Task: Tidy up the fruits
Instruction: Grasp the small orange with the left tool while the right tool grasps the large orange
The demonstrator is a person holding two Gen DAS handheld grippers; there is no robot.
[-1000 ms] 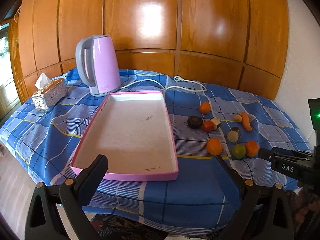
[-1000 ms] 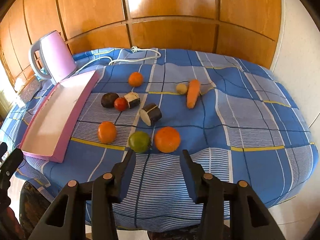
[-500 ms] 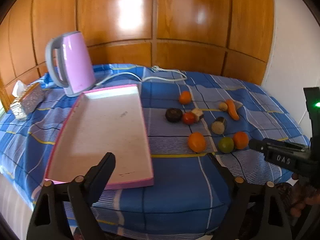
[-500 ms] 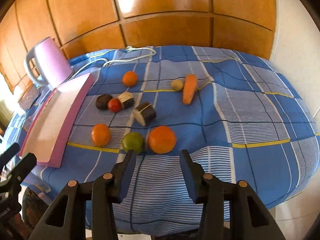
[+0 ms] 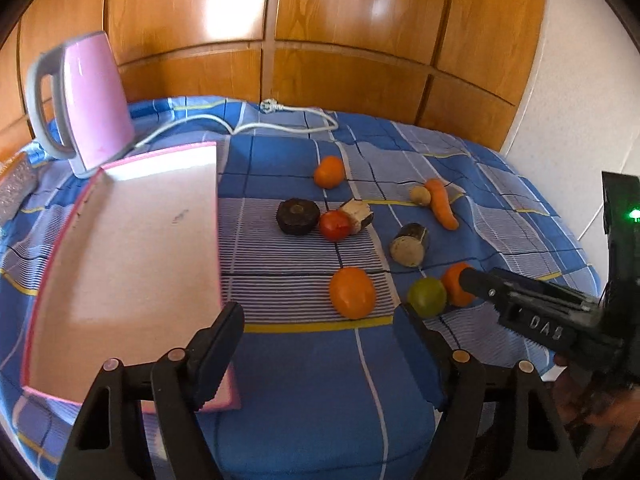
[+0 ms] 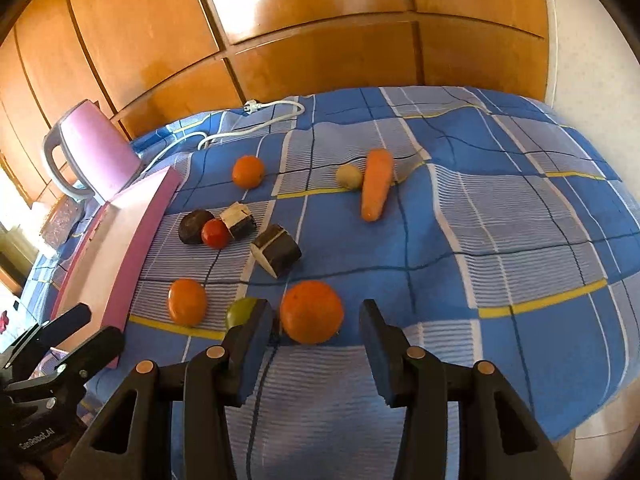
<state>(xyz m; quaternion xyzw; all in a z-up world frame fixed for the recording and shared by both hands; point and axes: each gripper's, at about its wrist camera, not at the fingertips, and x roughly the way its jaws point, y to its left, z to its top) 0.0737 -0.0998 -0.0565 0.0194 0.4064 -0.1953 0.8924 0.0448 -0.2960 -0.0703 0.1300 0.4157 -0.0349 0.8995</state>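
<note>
Both grippers now nearer fruit; left gripper (image 5: 318,346) fingers closing, empty, facing orange (image 5: 352,292). Right gripper (image 6: 316,338) fingers half-wide, empty, flanking larger orange (image 6: 312,312) on desk. Pink tray (image 5: 120,248) unfilled: picking imminent.

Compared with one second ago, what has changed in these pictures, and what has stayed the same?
Both grippers came closer to the fruit. The left gripper swung from the pink tray toward the small orange, its jaws closing with nothing between them. The right gripper advanced on the large orange, which now sits just ahead of its open jaws, untouched. Nothing was grasped or released. The fruit, tray and kettle kept their places.
</note>
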